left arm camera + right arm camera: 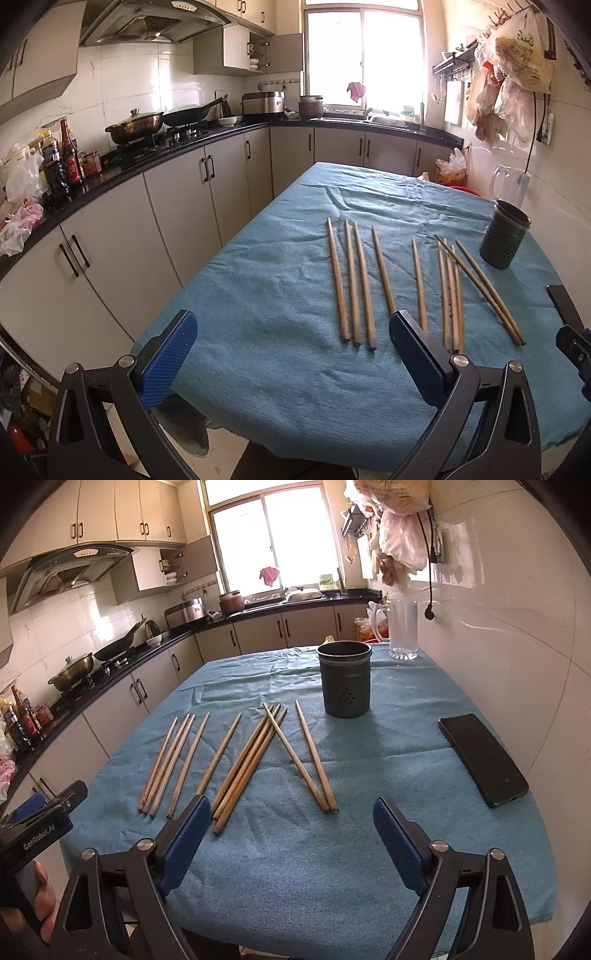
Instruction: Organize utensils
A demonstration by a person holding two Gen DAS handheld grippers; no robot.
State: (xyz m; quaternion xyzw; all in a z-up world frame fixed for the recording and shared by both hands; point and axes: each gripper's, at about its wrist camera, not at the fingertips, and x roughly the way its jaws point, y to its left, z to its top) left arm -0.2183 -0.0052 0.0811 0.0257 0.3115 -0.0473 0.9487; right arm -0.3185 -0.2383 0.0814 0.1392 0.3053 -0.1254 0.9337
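You held both tools wide open and empty, the left tool [291,354] and right tool [291,834] hovering above the near edge of the worktop [332,886]. The chopsticks [236,760] lay loose on the blue cloth, and the dark holder [344,679] stood upright just beyond them.

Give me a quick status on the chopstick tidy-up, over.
Left gripper and right gripper open, empty. Chopsticks all loose on the blue cloth, none in the holder. Phone lies right, off the path.

Both wrist views look obliquely down over the near table edge toward the window. Shared: chopsticks [364,284] (left view sits further left), holder [344,679].
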